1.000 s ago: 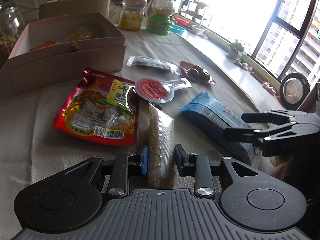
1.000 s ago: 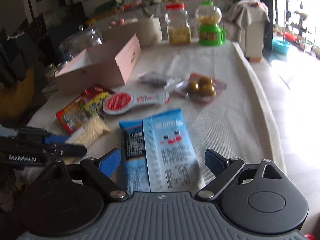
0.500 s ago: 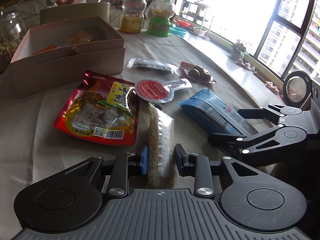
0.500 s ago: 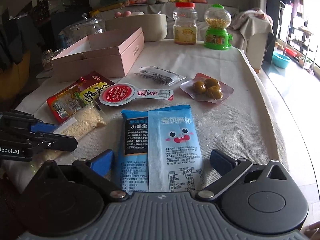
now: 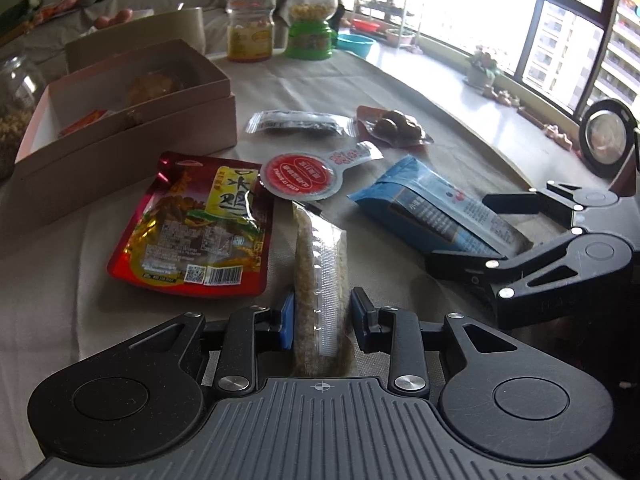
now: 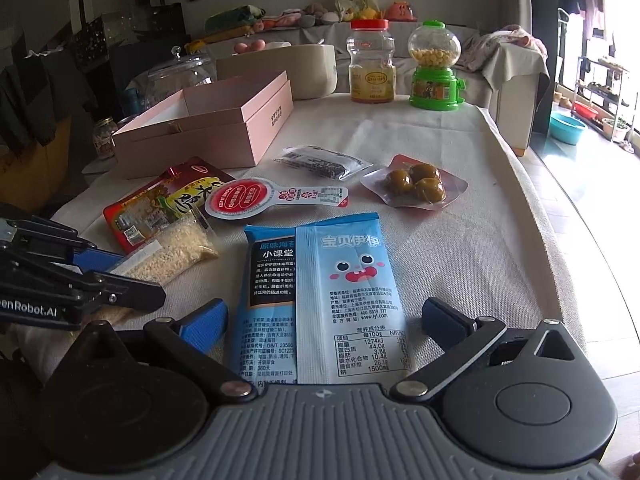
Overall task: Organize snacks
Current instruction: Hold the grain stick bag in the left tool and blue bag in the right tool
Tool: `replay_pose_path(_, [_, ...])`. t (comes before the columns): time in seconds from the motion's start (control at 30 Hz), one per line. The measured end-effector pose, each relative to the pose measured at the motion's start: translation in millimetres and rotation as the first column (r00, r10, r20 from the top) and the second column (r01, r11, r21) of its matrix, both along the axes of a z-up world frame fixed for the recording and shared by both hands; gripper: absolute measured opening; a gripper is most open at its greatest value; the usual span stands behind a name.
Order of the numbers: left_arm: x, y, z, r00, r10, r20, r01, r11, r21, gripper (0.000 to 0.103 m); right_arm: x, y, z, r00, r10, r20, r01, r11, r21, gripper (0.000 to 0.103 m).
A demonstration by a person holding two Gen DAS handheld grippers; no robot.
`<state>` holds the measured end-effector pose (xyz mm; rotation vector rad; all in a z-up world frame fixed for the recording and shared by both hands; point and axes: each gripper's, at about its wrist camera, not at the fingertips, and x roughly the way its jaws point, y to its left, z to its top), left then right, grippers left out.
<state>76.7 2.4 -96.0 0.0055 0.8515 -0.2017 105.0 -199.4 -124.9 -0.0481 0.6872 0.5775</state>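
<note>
Left gripper jaws clamp the grain packet; right gripper jaws gape around the blue packet.

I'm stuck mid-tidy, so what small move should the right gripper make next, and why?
Probably close the right gripper: its jaws stand wide open either side of the blue packet, not pressing it, while the left gripper already grips the grain packet.

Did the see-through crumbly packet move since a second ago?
No. The crumb packet still lies along the red pouch, with its far tip by the same edge of that pouch as before.
</note>
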Motion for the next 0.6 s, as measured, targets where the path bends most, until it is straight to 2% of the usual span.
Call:
replay_pose_path(0.33, [-5,9,-3,0.999,0.04,0.021,-0.039,0.996,-0.081,0.034,3,-2,1,1.0,-0.02,-0.018,0.021,0.999,0.028,0.103])
replay_pose_path(0.5, [-6,12,-3,0.997,0.075,0.025,-0.072,0.991,-0.114,0.032,0,9,0,1.0,0.018,0.004,-0.018,0.997,-0.069,0.103])
replay_pose_path(0.57, [-7,11,-2,0.997,0.08,0.022,-0.077,0.991,-0.108,0.032,-3,13,1,1.0,0.021,0.017,-0.019,0.996,-0.091,0.099])
replay_pose_path(0.6, [-8,10,-1,0.997,0.08,0.017,-0.078,0.992,-0.102,0.032,-5,14,3,0.999,0.035,0.022,-0.033,0.995,-0.096,0.089])
